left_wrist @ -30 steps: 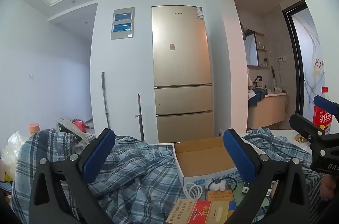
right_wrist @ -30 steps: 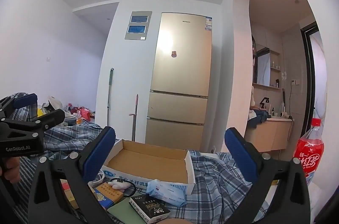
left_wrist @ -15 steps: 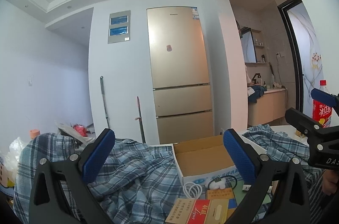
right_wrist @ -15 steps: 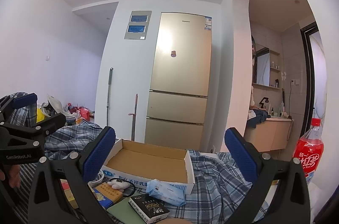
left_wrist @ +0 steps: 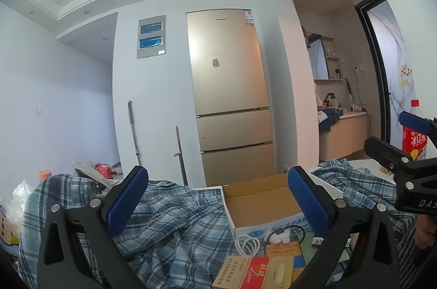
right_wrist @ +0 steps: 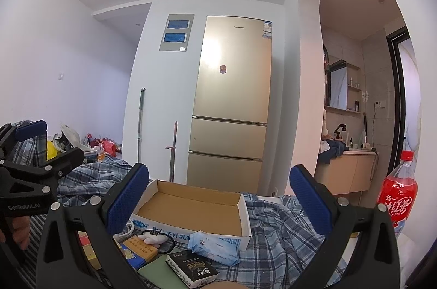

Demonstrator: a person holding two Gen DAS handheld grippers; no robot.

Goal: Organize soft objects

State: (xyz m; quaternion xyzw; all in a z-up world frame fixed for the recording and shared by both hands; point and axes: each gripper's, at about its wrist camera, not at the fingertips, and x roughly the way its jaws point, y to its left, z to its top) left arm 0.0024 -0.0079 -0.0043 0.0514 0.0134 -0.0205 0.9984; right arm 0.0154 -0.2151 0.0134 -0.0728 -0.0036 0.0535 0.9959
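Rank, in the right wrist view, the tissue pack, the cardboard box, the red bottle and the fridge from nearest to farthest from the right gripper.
From the right gripper:
1. Blue tissue pack, low between the fingers, against the box's front wall.
2. Open cardboard box, just behind it on the plaid cloth.
3. Red bottle, off to the right; its rank against the box is unclear.
4. Gold fridge, far back at the wall.

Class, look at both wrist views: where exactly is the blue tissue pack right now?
In the right wrist view the blue tissue pack lies on the plaid cloth, against the front wall of the cardboard box, just behind the black packet. The left wrist view does not show it.
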